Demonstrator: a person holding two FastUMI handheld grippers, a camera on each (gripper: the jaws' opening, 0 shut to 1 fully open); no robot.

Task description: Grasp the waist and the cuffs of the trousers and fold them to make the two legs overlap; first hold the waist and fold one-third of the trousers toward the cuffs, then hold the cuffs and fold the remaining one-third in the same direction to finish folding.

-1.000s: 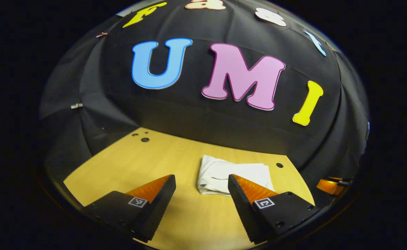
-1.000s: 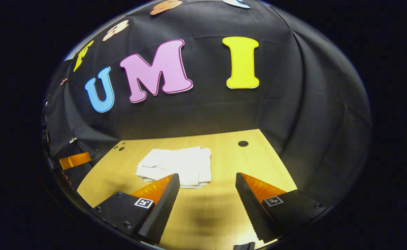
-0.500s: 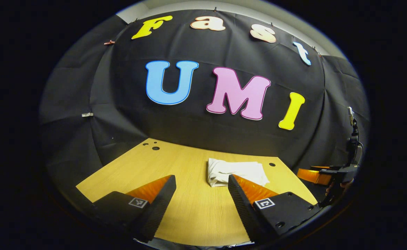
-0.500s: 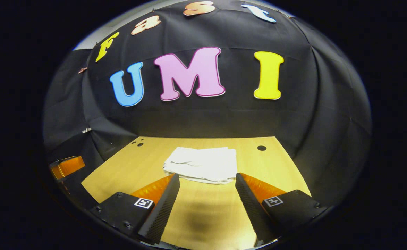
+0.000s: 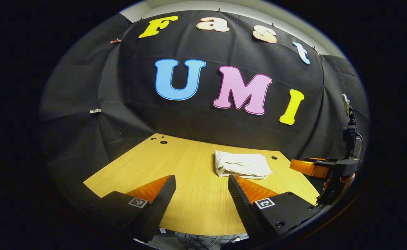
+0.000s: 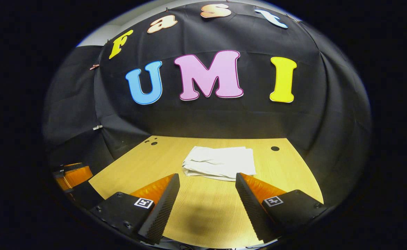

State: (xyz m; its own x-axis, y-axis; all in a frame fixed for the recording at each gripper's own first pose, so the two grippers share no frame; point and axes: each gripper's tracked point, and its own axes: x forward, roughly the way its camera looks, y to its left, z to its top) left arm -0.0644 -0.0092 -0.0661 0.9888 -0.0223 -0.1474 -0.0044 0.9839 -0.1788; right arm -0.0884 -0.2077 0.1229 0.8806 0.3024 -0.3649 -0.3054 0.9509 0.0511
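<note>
The white trousers (image 5: 242, 164) lie folded into a small flat bundle on the wooden table (image 5: 189, 173), toward its far right part. In the right gripper view the same trousers (image 6: 220, 162) rest ahead of the fingers, near the table's middle. My left gripper (image 5: 202, 189) is open above the table's near edge, well short of the bundle, with nothing between its fingers. My right gripper (image 6: 207, 189) is open too, held back from the bundle and empty. The right gripper (image 5: 314, 167) also appears at the far right of the left gripper view, with a hand behind it.
The table (image 6: 286, 173) has small round holes (image 6: 274, 148) near its far corners (image 5: 163, 142). Black cloth walls close in behind and on both sides. Cables hang below the table's near edge (image 5: 203, 239). The other gripper (image 6: 73, 173) shows at the left of the right gripper view.
Both grippers have drawn back and up from the folded trousers, so the bundle looks smaller and farther off. Both stayed open. The trousers have not moved.
</note>
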